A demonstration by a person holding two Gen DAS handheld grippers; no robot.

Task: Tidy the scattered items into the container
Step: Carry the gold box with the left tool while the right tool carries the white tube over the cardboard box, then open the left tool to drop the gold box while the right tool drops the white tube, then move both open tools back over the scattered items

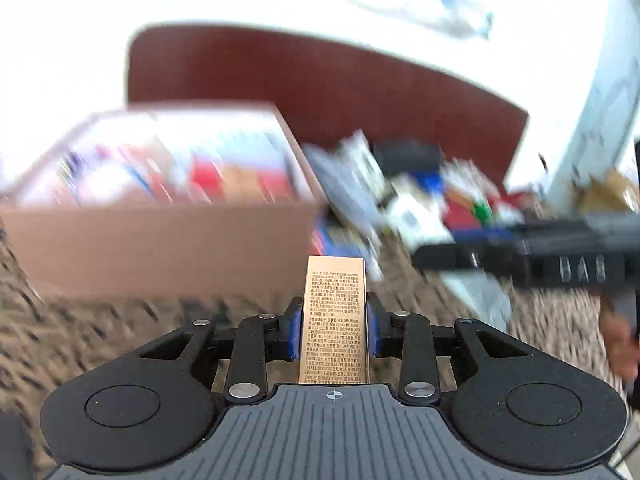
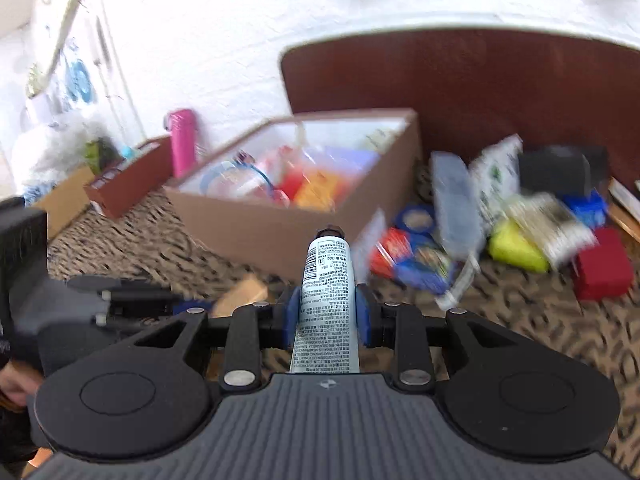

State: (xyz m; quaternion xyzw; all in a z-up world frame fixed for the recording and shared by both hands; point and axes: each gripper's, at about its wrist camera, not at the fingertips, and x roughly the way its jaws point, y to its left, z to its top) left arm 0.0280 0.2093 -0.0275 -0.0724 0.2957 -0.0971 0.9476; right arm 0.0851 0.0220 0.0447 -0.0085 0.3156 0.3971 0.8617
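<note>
My left gripper [image 1: 334, 326] is shut on a slim gold box [image 1: 335, 312] with small print and holds it above the patterned cloth, short of the open cardboard box [image 1: 160, 248] at the left. My right gripper [image 2: 325, 320] is shut on a pale blue tube [image 2: 326, 300] with a dark cap, in front of the same cardboard box [image 2: 288, 240], which holds several colourful items. Scattered items [image 2: 512, 216] lie in a pile to the right of the box. The right gripper shows in the left wrist view [image 1: 520, 256], and the left gripper in the right wrist view [image 2: 100, 304].
A dark red chair back [image 2: 480, 88] stands behind the box. A pink bottle [image 2: 183, 140] and a small brown box [image 2: 128, 184] stand at the left. A red box [image 2: 604, 264] and a yellow pack [image 2: 516, 248] lie at the right. Both views are motion-blurred.
</note>
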